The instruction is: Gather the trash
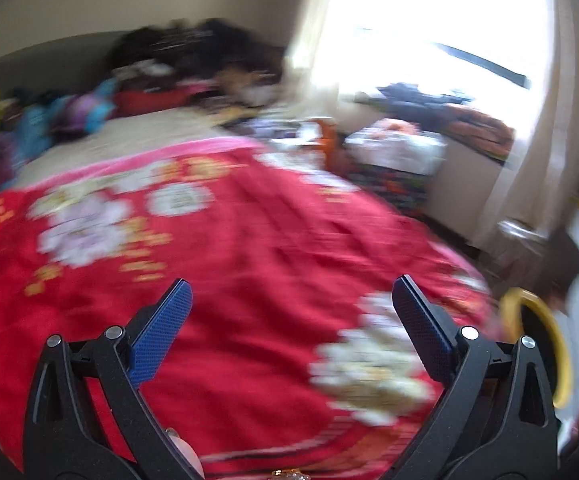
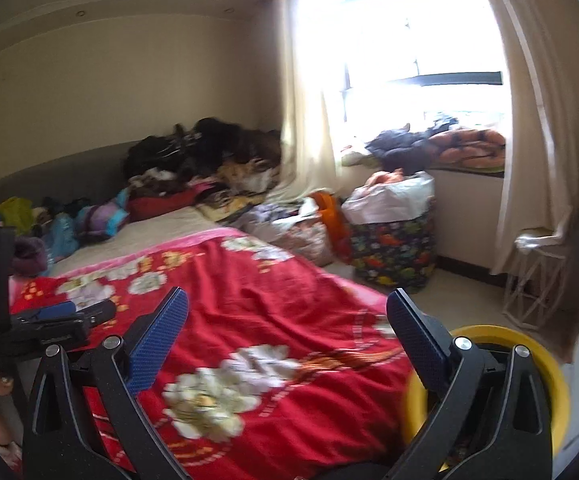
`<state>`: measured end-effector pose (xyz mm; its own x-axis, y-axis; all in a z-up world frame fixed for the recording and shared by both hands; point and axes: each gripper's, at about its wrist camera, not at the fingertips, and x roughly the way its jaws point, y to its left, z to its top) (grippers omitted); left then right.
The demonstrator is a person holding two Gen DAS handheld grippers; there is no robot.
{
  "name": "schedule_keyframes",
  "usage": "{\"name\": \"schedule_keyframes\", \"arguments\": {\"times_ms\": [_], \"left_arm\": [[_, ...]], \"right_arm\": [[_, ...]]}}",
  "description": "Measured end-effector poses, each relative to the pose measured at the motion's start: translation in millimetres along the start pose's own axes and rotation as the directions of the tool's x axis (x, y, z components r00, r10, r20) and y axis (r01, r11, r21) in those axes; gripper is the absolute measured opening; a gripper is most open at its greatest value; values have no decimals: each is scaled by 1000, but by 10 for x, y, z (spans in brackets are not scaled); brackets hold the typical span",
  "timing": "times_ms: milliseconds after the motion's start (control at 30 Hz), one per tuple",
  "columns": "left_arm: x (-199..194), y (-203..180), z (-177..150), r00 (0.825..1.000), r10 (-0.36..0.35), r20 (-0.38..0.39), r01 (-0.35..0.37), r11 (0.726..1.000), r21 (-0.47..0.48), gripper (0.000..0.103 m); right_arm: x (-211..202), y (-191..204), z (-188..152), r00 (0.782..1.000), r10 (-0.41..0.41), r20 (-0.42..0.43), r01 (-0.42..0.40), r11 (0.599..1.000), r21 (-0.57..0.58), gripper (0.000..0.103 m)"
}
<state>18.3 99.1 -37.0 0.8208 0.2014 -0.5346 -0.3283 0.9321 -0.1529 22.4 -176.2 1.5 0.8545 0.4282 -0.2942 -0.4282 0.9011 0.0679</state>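
My left gripper (image 1: 291, 292) is open and empty above a red flowered blanket (image 1: 229, 280) on the bed; this view is blurred. My right gripper (image 2: 287, 304) is open and empty above the same blanket (image 2: 273, 312). A yellow-rimmed bin (image 2: 545, 360) stands low at the right beside the bed, partly behind my right finger; its rim also shows in the left wrist view (image 1: 545, 320). The left gripper (image 2: 53, 320) shows at the left of the right wrist view. No piece of trash is clearly visible.
Piles of clothes and bags (image 2: 193, 160) cover the head of the bed. A flower-patterned bag (image 2: 393, 240) and an orange bag (image 2: 329, 212) stand on the floor by the window. A white wire stool (image 2: 537, 276) is at the right.
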Motion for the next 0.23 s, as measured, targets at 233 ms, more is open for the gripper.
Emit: {"name": "schedule_keyframes", "arguments": {"times_ms": [233], "left_arm": [[292,1938,-48,854,497,-154,-518,839,-165,92]], "right_arm": [[1399,2019,-344,776,438,-454,-495,869,-8,97]]}}
